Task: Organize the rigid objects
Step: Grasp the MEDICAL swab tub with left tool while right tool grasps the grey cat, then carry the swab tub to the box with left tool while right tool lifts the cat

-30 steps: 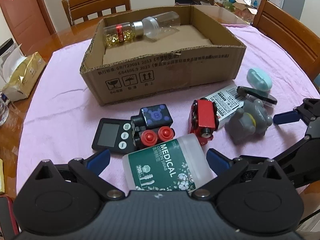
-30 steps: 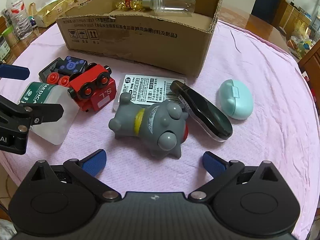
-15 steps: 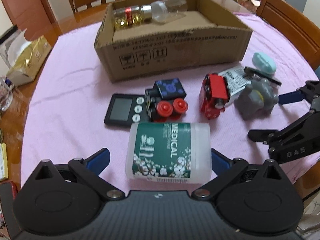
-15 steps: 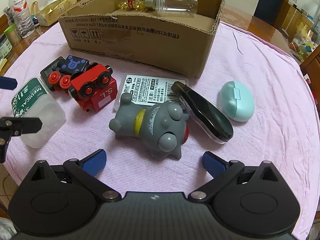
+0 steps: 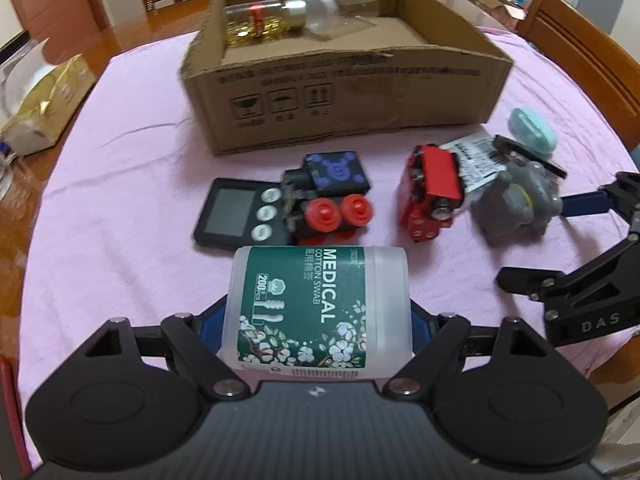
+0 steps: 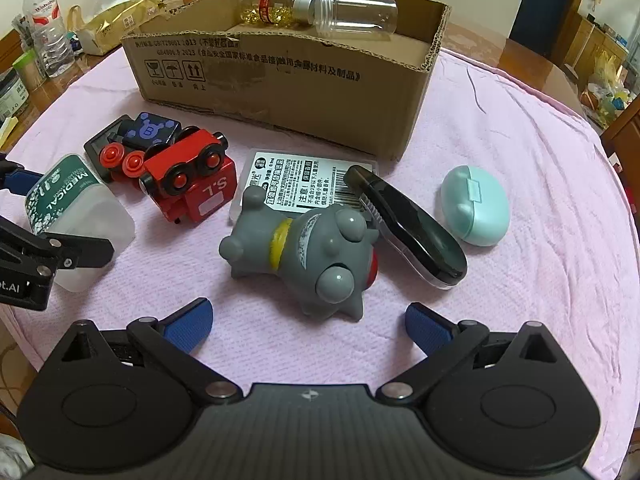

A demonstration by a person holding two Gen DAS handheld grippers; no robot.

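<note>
My left gripper (image 5: 316,326) is shut on a green-labelled cotton swab box (image 5: 318,308), its blue pads pressed on both sides; the box also shows in the right wrist view (image 6: 76,224). The cardboard box (image 5: 344,92) stands behind, holding a pill bottle (image 5: 260,20) and a clear jar (image 5: 340,10). My right gripper (image 6: 308,326) is open and empty, just in front of a grey toy (image 6: 304,252) lying on the pink cloth. A red train (image 6: 192,184), a black-and-blue train (image 5: 324,196) and a black timer (image 5: 232,216) lie between them.
A mint case (image 6: 476,204), a black oblong case (image 6: 408,228) and a white labelled pack (image 6: 300,180) lie right of the grey toy. A tissue pack (image 5: 44,108), water bottle (image 6: 44,24) and chairs (image 5: 592,60) surround the round table.
My left gripper moved forward around the cotton swab box and closed on it. The right gripper stayed open in front of the grey toy.
</note>
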